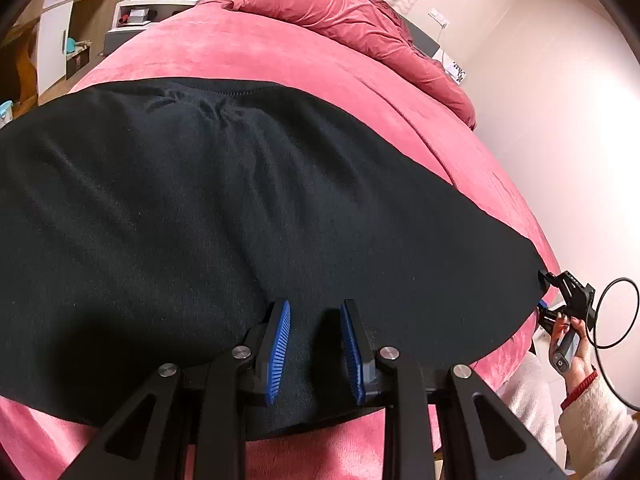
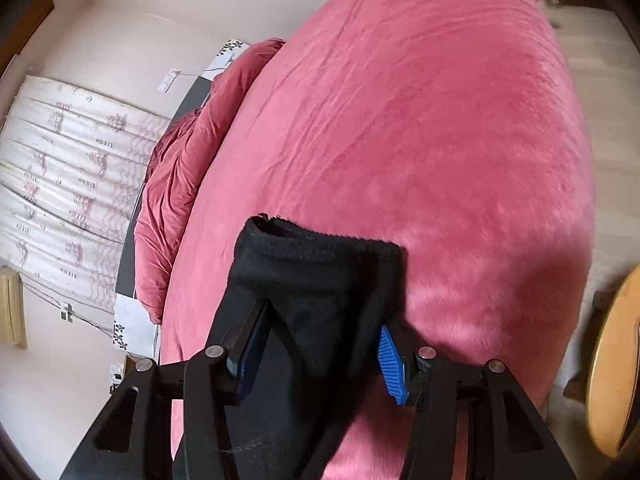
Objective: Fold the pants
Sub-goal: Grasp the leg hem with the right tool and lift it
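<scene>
Black pants (image 1: 248, 216) lie spread across a pink bedspread (image 1: 256, 56), filling the ground ahead of the left gripper (image 1: 315, 350), whose blue ribbed pads (image 1: 280, 350) stand apart, open over the near edge of the cloth, gripping nothing. Only this left wrist view shows the garment at full width, with a puckered seam at its far edge and a crumpled red duvet (image 1: 352, 28) beyond. Far to the right, the person's hand (image 1: 568, 344) holds the right gripper's handle at the fabric's end.

The right wrist view shows what that distance hides: one end of the pants (image 2: 316, 280) bunched between the right gripper (image 2: 316, 360) fingers, pads (image 2: 391, 368) spread wide around the thick fold, which rises past the fingertips. Bare pink bedspread (image 2: 420, 140) stretches ahead; a patterned curtain (image 2: 68, 184) hangs far left.
</scene>
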